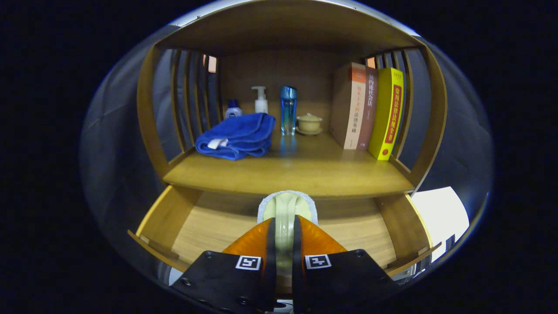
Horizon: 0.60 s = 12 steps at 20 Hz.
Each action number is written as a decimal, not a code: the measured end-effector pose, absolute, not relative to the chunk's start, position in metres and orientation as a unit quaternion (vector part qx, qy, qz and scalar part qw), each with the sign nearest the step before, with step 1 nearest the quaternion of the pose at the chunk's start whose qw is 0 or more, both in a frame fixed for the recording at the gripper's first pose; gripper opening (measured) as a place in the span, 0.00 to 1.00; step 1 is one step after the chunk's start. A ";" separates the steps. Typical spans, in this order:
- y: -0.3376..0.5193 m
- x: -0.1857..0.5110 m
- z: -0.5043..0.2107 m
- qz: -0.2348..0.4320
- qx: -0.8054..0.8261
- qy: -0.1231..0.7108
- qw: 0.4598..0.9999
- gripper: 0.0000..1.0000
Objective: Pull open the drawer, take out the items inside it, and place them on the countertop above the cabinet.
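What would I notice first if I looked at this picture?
Probably the gripper, its fingers shut on a pale brush-like item held above the open drawer. Next, the bright blue towel on the countertop, and the yellow book standing at the other end beside two more books.

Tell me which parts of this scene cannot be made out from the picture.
- Pale green object with a white fuzzy edge, gripper view: the gripper is shut on it and its fingers cover its lower part, so its kind is unclear.
- Open wooden drawer: the fingers hide its front middle floor.
- Small white bottle with a blue cap: the folded blue towel hides its base.
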State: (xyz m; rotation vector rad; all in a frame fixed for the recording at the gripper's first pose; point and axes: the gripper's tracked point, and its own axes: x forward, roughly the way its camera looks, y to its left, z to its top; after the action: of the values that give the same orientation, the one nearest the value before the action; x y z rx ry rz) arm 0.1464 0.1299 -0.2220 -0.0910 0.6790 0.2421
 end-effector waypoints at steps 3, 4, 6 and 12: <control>0.132 0.164 -0.183 0.124 -0.041 0.301 0.945 0.23; 0.133 0.172 -0.174 0.127 -0.039 0.295 0.946 0.23; 0.132 0.197 -0.158 0.124 -0.042 0.286 0.949 0.23; 0.150 0.267 -0.175 0.106 -0.041 0.307 0.945 0.23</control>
State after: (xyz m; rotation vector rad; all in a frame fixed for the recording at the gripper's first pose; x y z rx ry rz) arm 0.2671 0.1500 -0.1748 -0.0842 0.6256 0.2154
